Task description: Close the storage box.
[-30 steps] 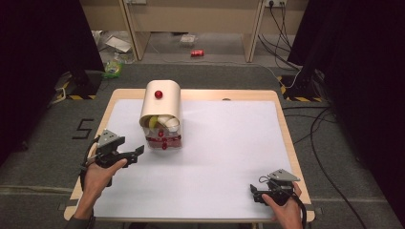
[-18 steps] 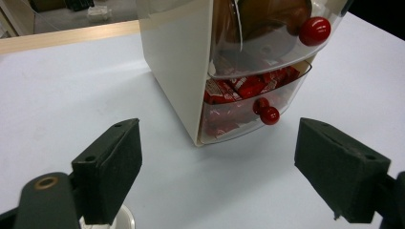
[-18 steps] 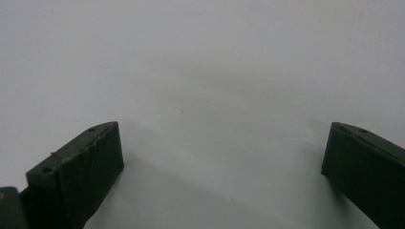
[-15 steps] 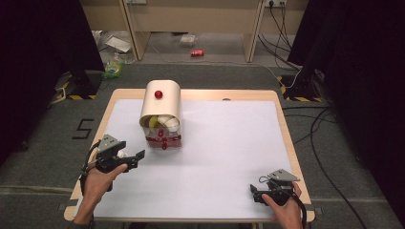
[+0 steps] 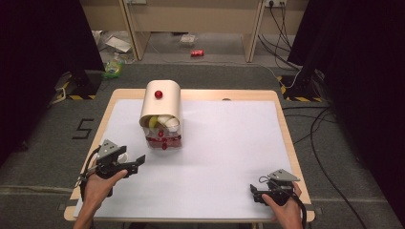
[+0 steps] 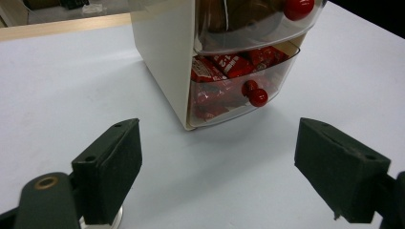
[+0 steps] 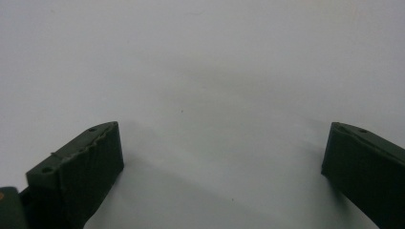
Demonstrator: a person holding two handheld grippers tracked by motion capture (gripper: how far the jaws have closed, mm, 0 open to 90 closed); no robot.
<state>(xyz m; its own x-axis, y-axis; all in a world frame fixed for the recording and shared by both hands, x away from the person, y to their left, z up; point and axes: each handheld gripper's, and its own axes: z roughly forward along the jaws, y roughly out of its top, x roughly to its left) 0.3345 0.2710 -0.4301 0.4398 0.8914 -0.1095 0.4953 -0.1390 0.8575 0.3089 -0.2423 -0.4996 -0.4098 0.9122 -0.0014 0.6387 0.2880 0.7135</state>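
We have the drawer box [image 5: 161,114] standing on the white sheet [image 5: 224,143] toward the far left of the table [image 5: 282,119], rounded top with a red knob [image 5: 158,94] facing up at the high camera. Our left gripper [image 5: 136,162] sits near the front-left corner of the sheet, jaws released and spread wide, nothing between them. It points toward the box's front but stays clearly short of it, with bare sheet in between. In the left gripper view the box is ahead and between the two jaws [image 6: 212,62], slightly angled so we see its cream side wall and the clear drawer fronts. The lower drawer [image 6: 239,88] holds red wrappers and has a red knob [image 6: 258,97] on its front; that knob sits roughly centred between the fingers [image 6: 107,164] but farther off, no contact. The upper drawer [image 6: 253,24] has its own red knob [image 6: 298,7] at the top edge of that view. From above, the upper drawer shows something yellow and white inside; we can't tell what. Our right gripper [image 5: 258,193] rests near the front-right corner, well apart from the box, jaws also released and wide. The right gripper view has plain white sheet [image 7: 205,71] between its fingers [image 7: 81,167], nothing held.
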